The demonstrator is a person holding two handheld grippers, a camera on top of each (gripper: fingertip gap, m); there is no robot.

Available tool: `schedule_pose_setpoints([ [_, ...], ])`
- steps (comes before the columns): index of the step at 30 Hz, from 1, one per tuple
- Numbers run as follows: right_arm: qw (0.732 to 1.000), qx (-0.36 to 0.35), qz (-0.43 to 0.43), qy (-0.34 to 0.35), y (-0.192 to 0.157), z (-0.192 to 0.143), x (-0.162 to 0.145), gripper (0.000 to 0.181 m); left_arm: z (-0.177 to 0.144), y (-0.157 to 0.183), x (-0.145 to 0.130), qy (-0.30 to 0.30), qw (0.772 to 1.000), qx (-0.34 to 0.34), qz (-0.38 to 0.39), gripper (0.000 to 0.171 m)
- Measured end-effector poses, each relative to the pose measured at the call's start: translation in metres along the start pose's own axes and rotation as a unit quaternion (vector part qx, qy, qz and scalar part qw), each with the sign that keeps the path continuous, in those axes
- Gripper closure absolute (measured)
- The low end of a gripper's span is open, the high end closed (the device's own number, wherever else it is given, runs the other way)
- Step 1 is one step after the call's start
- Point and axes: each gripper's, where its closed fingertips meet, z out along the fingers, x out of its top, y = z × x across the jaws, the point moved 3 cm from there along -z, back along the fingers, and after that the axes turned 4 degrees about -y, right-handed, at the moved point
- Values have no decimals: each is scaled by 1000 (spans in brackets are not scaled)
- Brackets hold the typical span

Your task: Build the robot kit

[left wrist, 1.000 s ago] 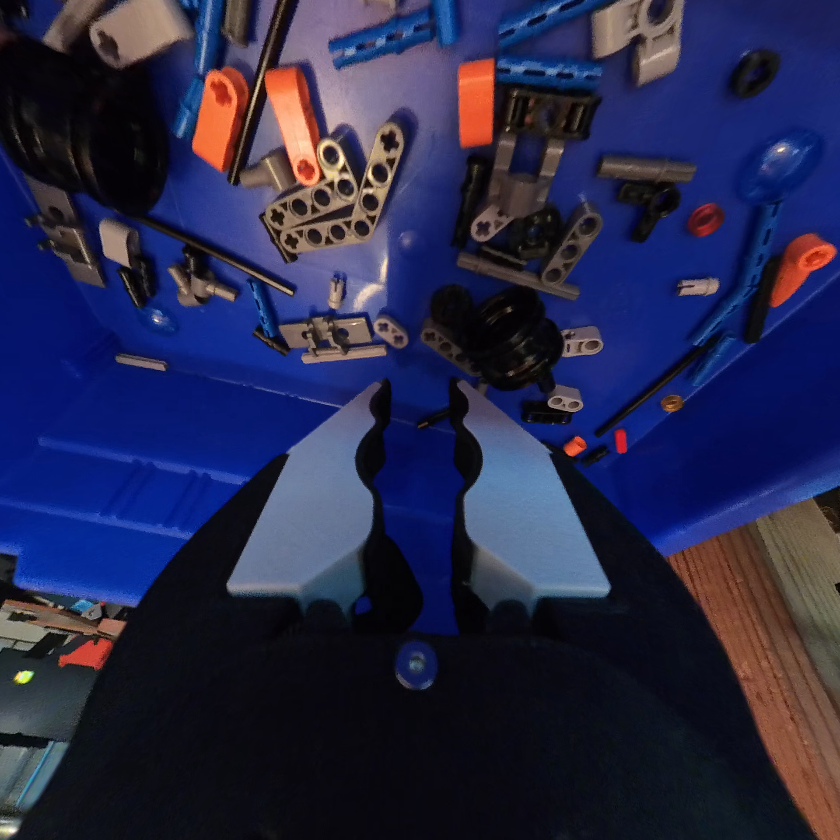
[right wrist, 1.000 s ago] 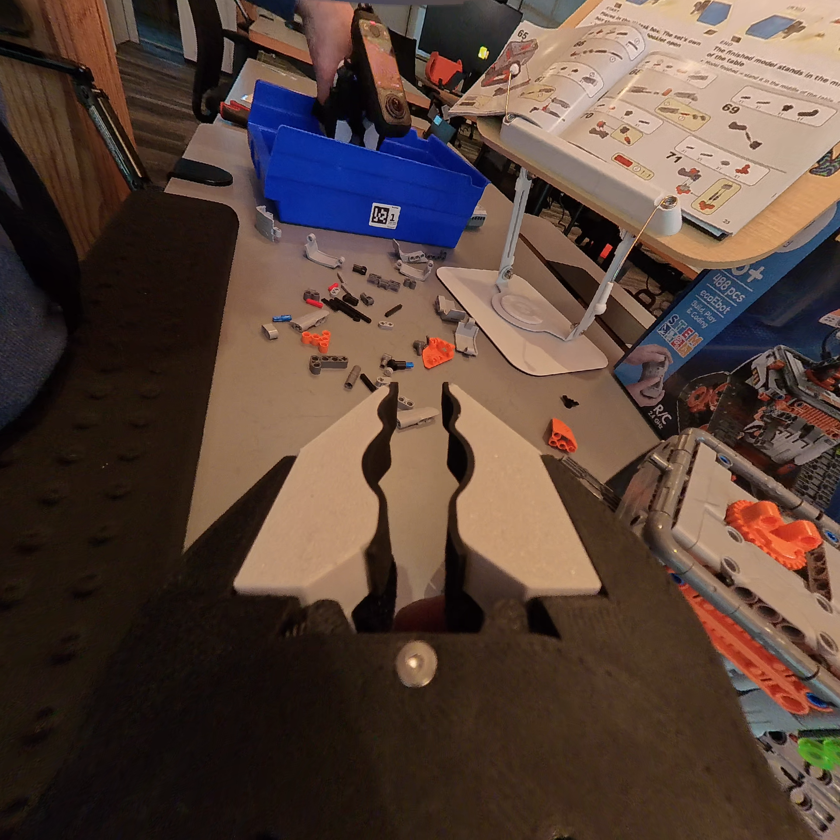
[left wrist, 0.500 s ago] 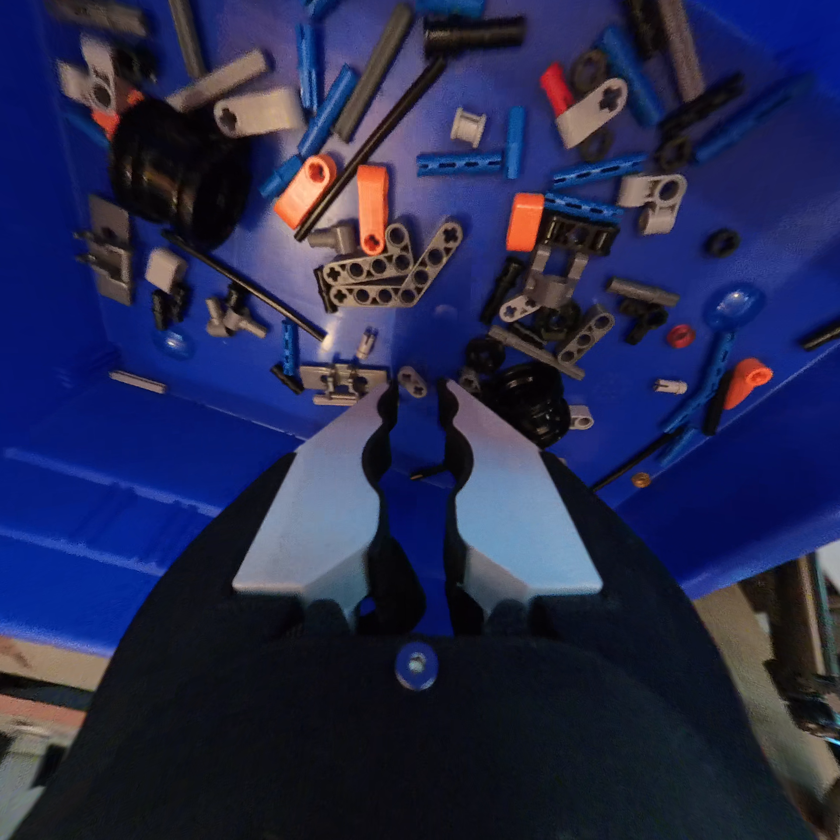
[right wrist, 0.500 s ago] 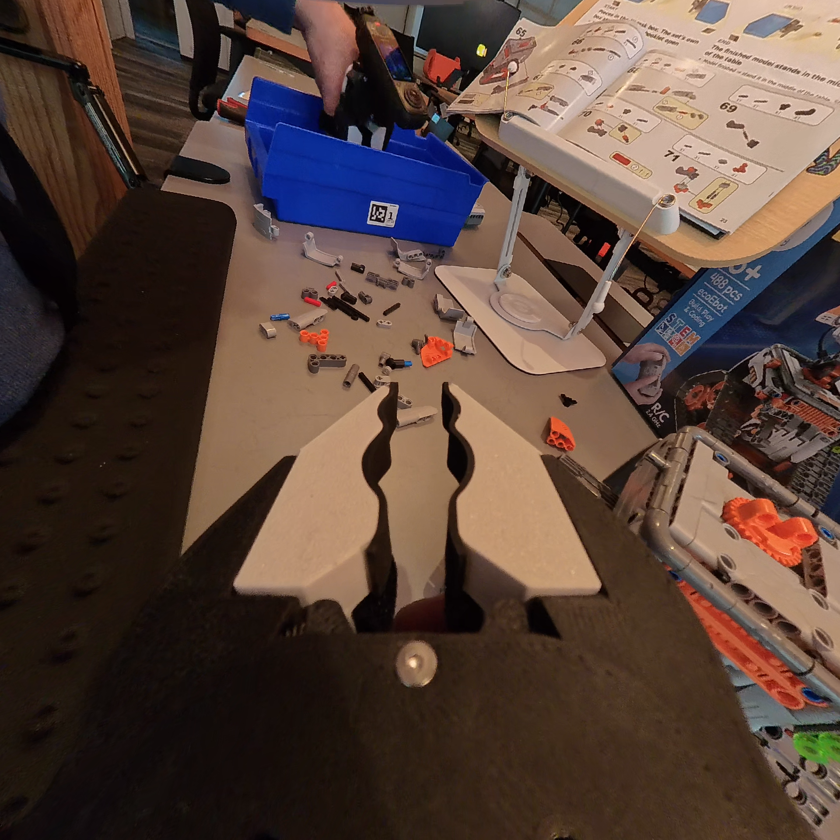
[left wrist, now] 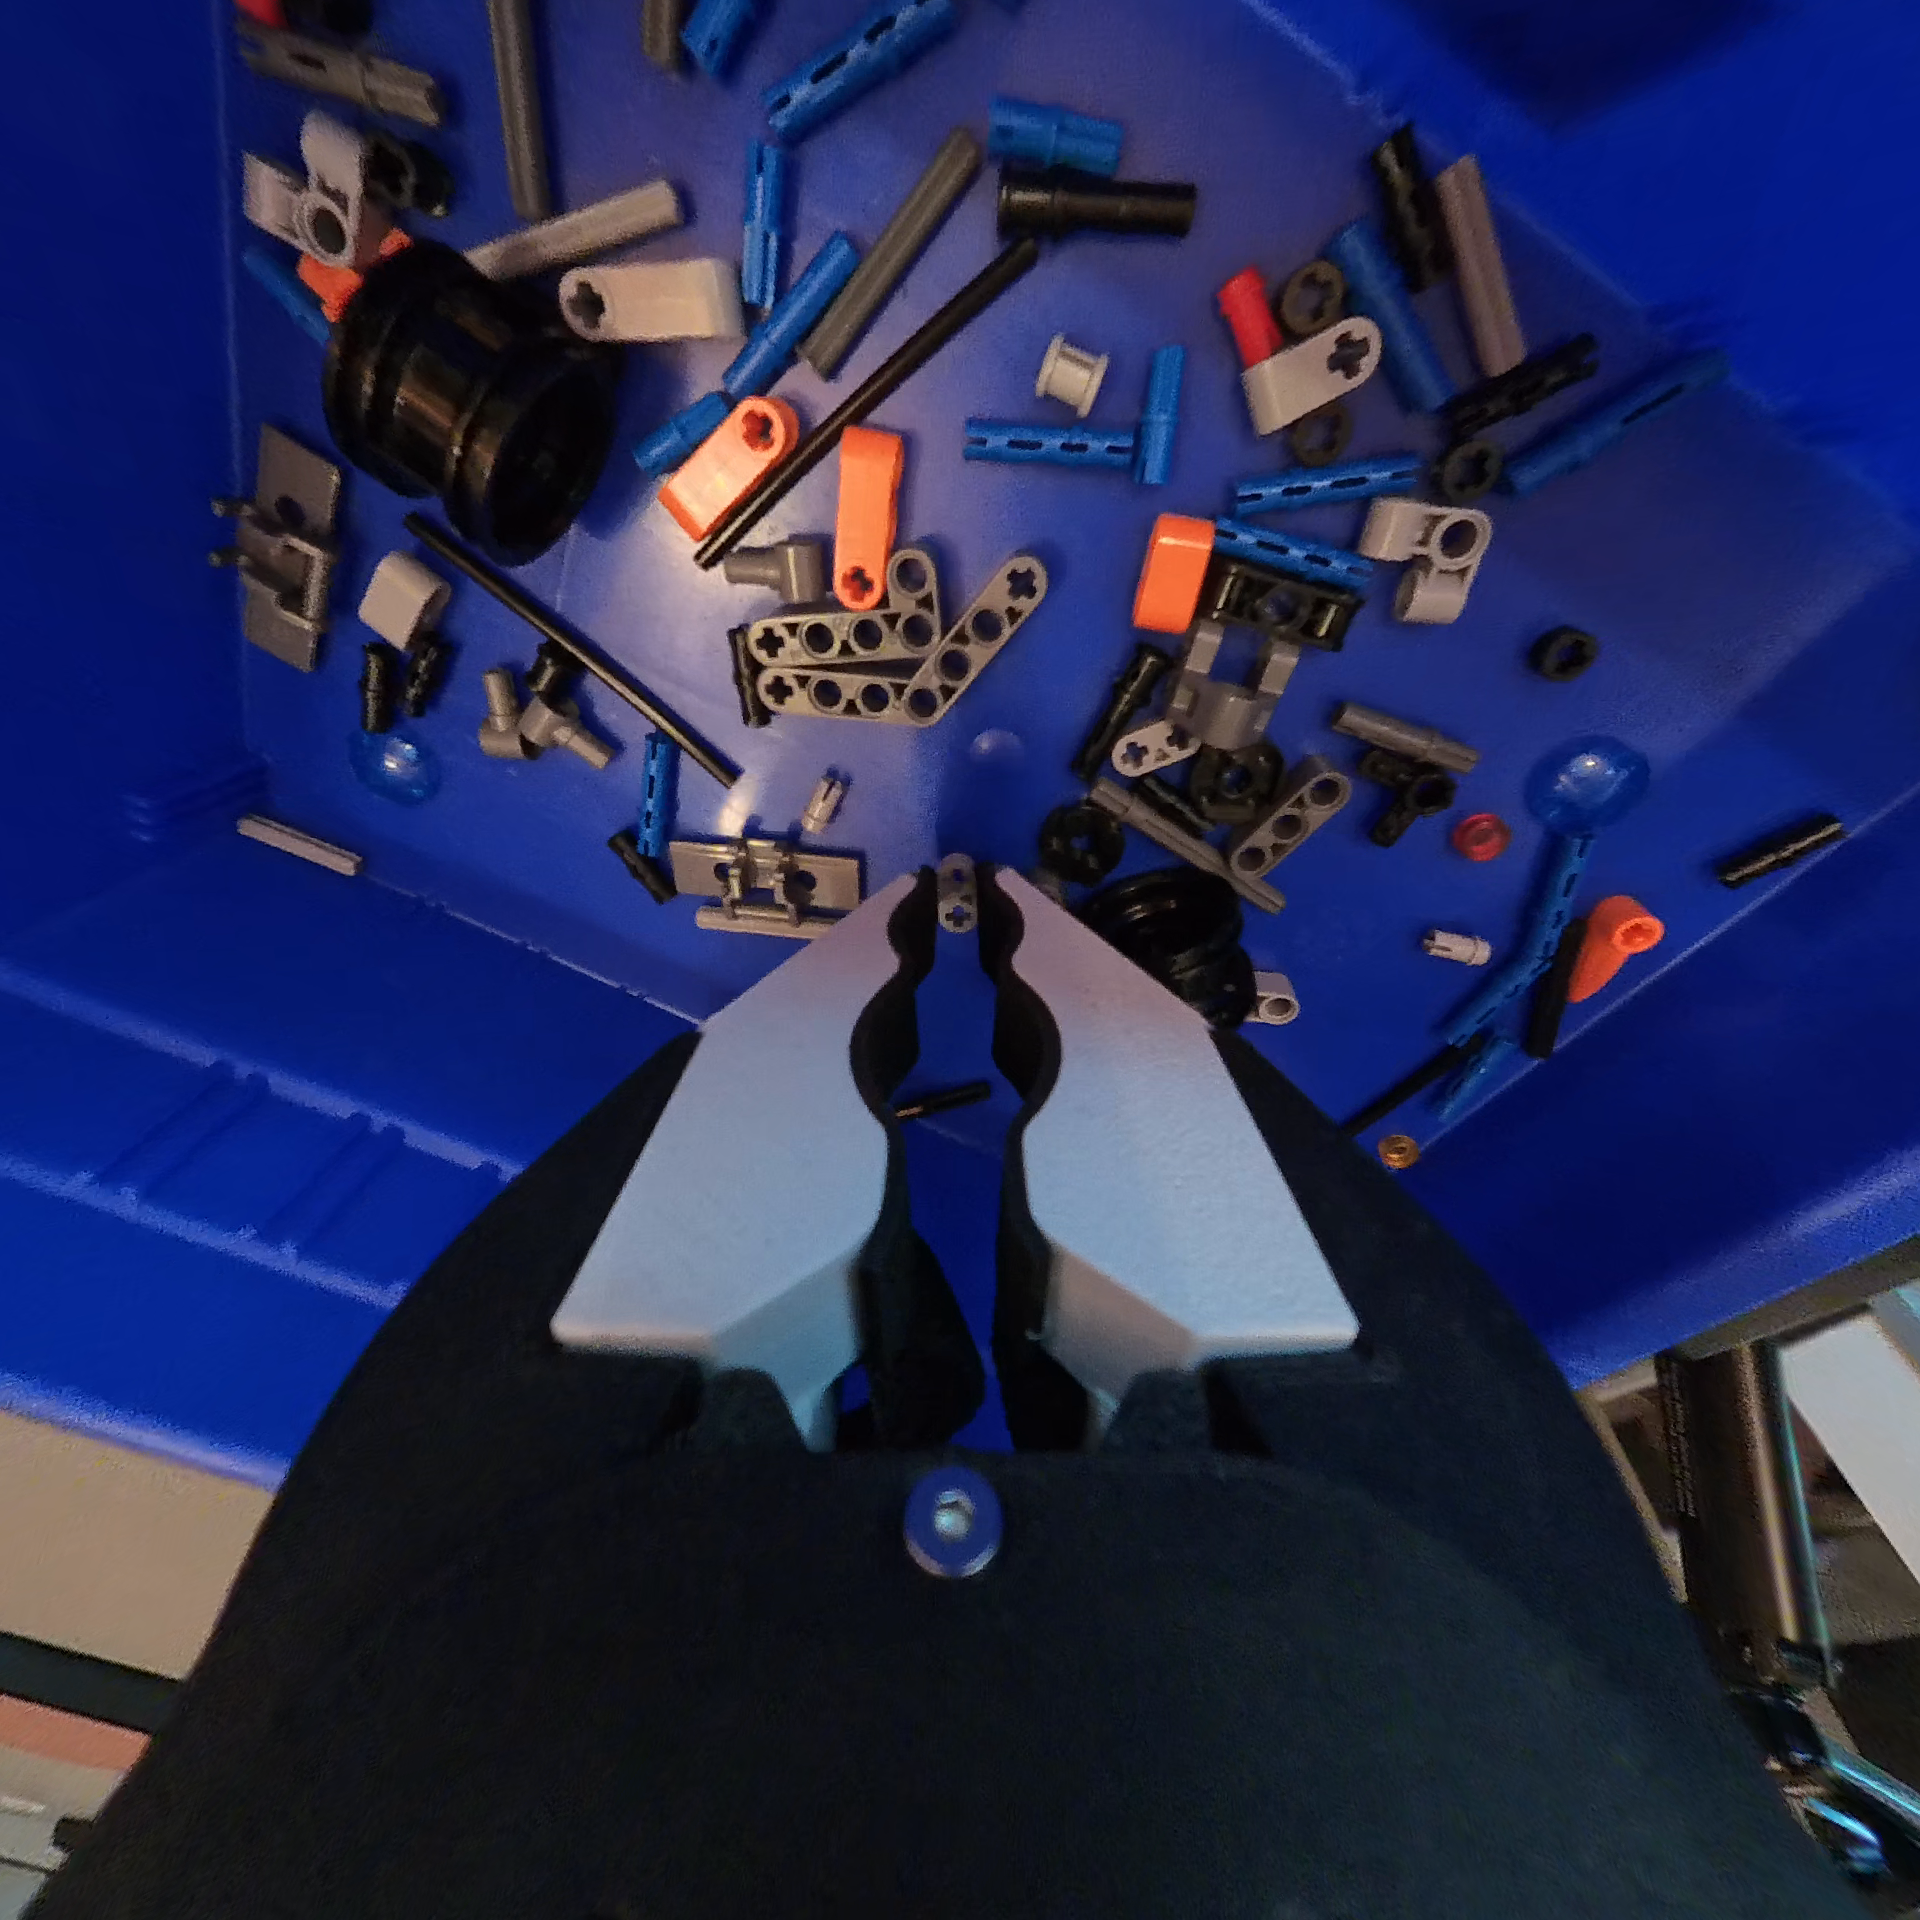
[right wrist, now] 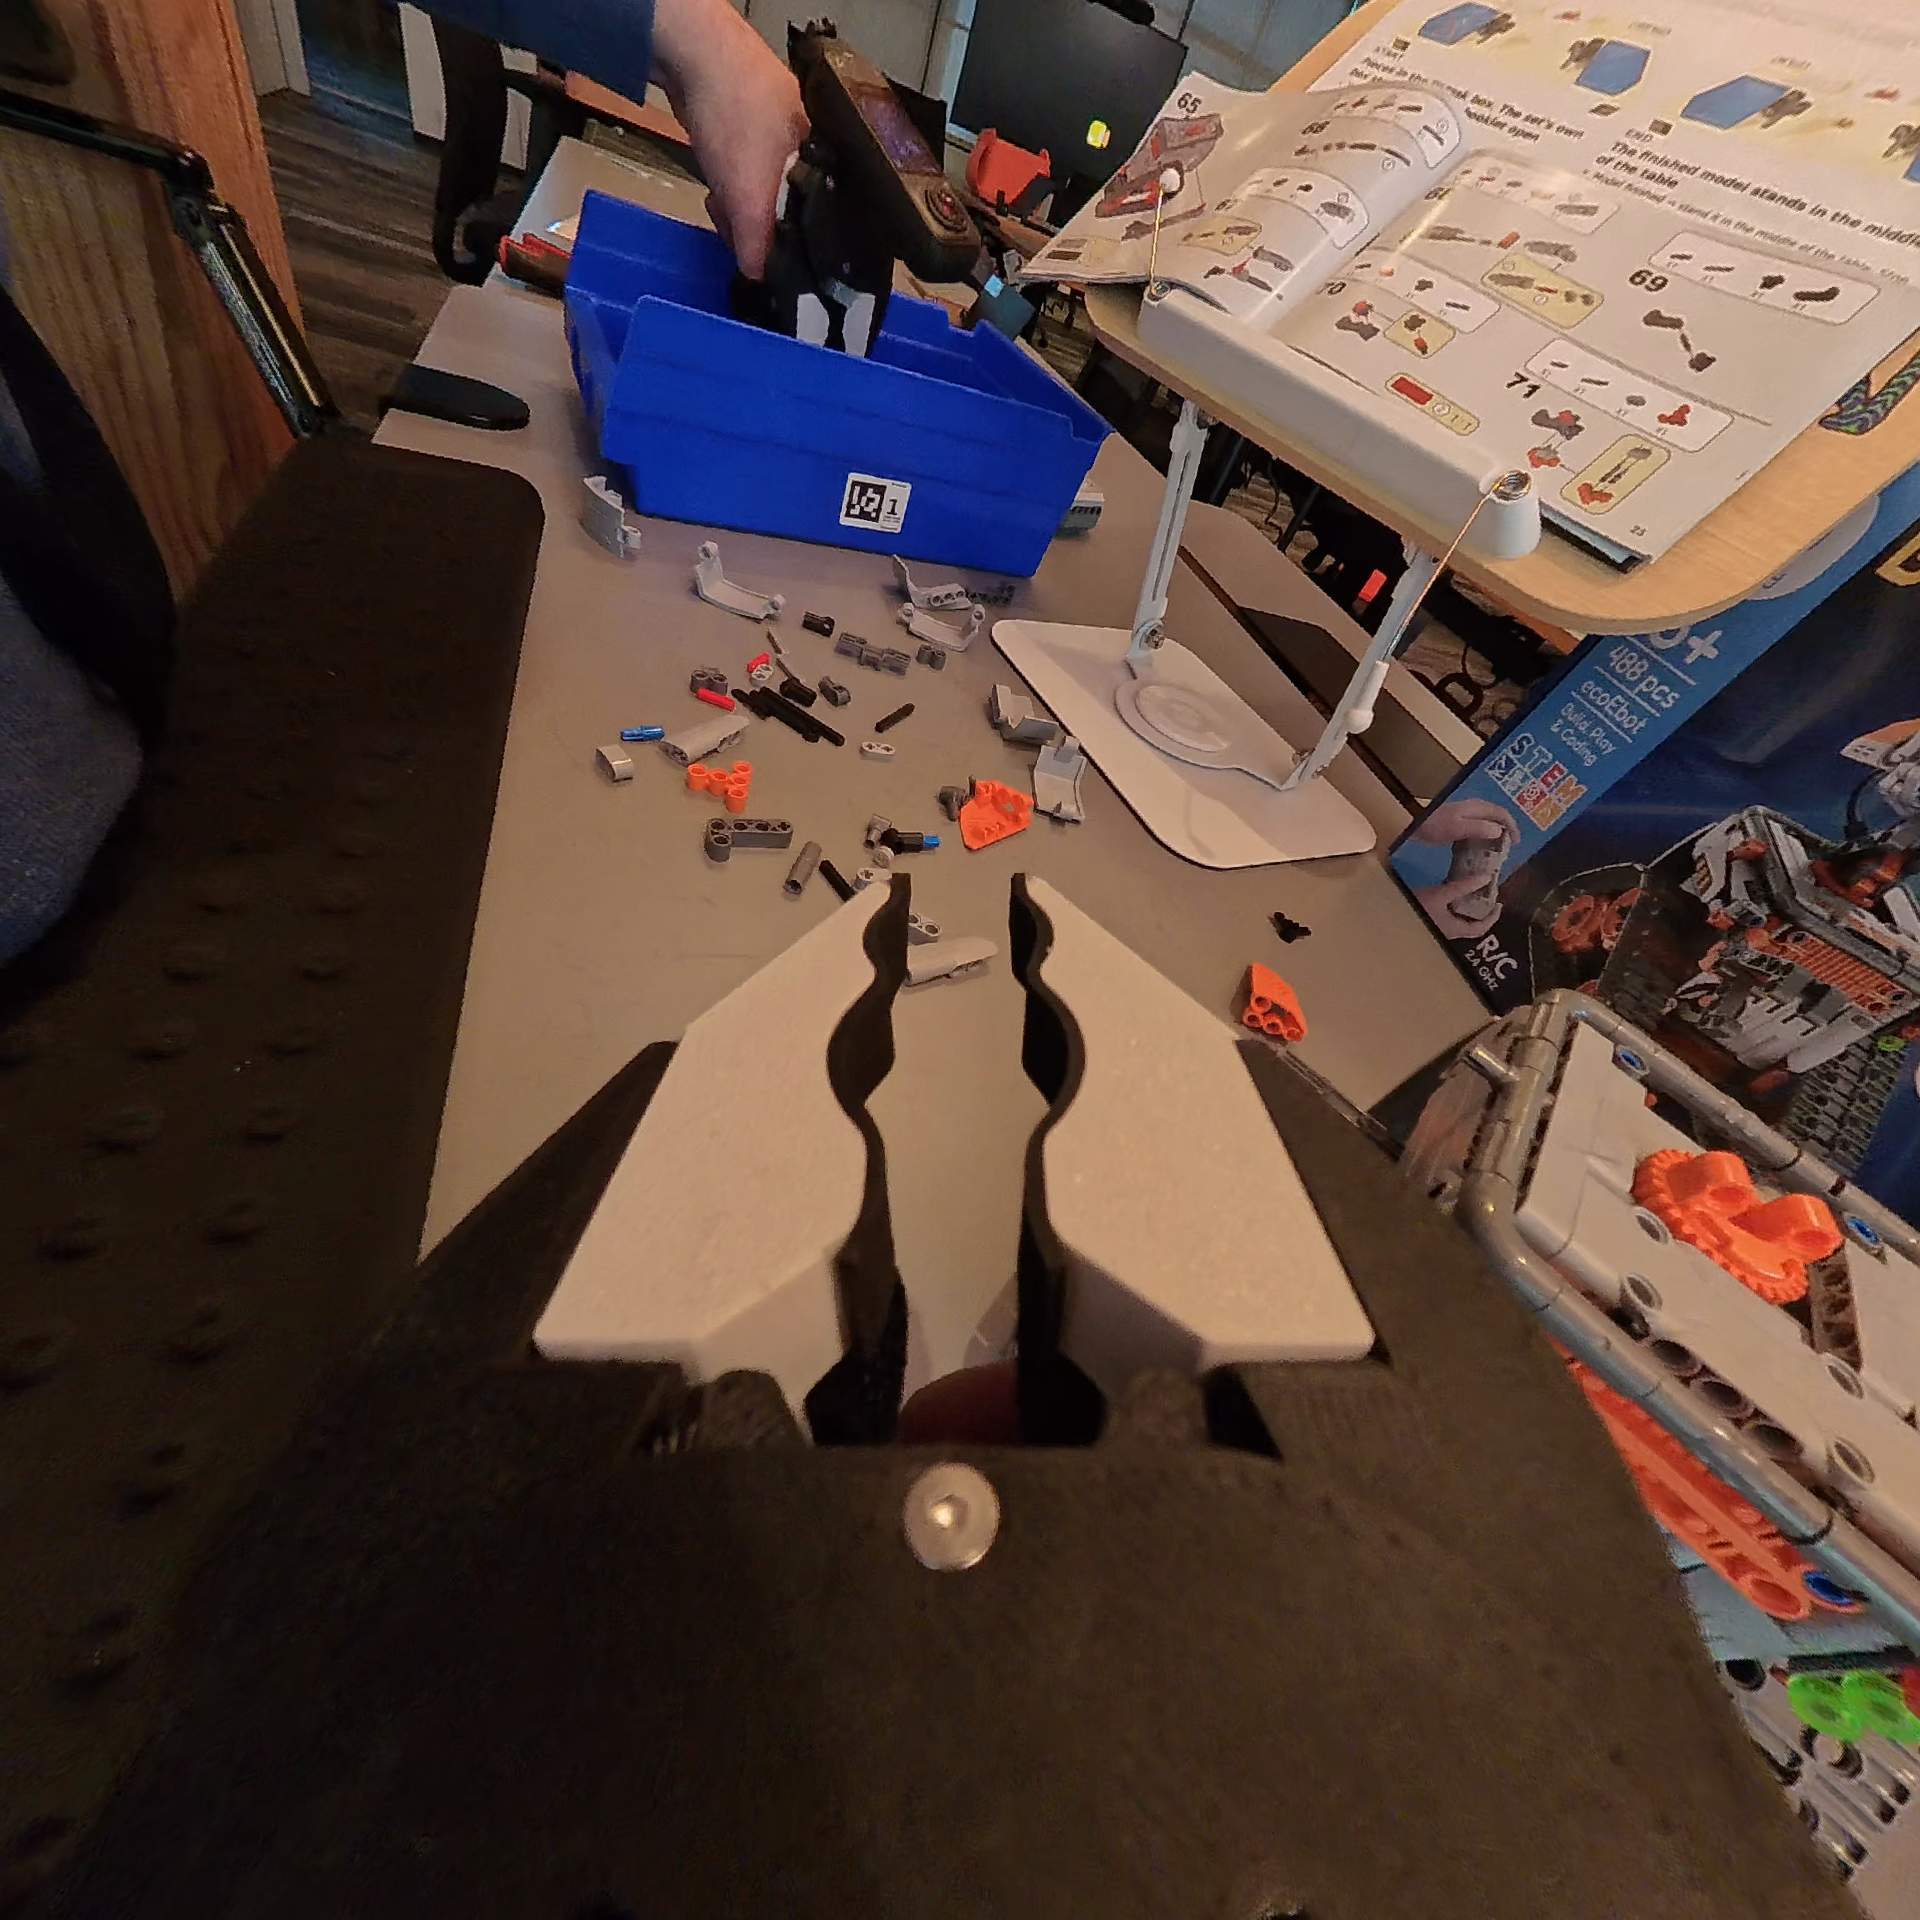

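Note:
In the left wrist view my left gripper (left wrist: 957, 891) is down inside a blue bin (left wrist: 312, 1091), its fingertips closed on a small grey two-hole link (left wrist: 957, 896) at the bin floor. A grey plate piece (left wrist: 764, 883) lies just left of the tips and a black tyre (left wrist: 1174, 925) just right. In the right wrist view my right gripper (right wrist: 958, 888) is open and empty above the grey table (right wrist: 582, 987), over a small grey curved part (right wrist: 951, 958). A hand holds the left gripper (right wrist: 831, 312) in the bin (right wrist: 831, 436) at the far end.
The bin floor holds several loose parts: a black wheel (left wrist: 468, 405), grey angled beams (left wrist: 883, 655), orange links, blue and black axles. On the table lie scattered parts (right wrist: 779, 727), a book stand (right wrist: 1174, 748) with an open booklet (right wrist: 1455, 291), a box (right wrist: 1662, 779), a part-built model (right wrist: 1714, 1299) and a black mat (right wrist: 260, 831). The tips of one gripper are about 55 cm away from the tips of the other.
My left gripper pulled back from the bin floor, then its fingers narrowed around the small grey link. The right gripper has barely moved and stays open.

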Motion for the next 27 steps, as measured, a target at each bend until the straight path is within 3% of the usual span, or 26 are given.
schedule_pose_setpoints([
  [11,1000,1,-5,5,-2,-1,3,164,-34,-5,-3,54,998,13,-24,166],
  [18,1000,1,-4,3,-1,-1,2,165,-29,-4,-7,39,999,12,-19,166],
  [23,1000,0,-3,2,-1,-1,2,165,-60,6,12,95,995,29,7,166],
  [27,1000,1,-2,-2,0,1,0,164,-115,49,58,165,982,51,80,166],
])
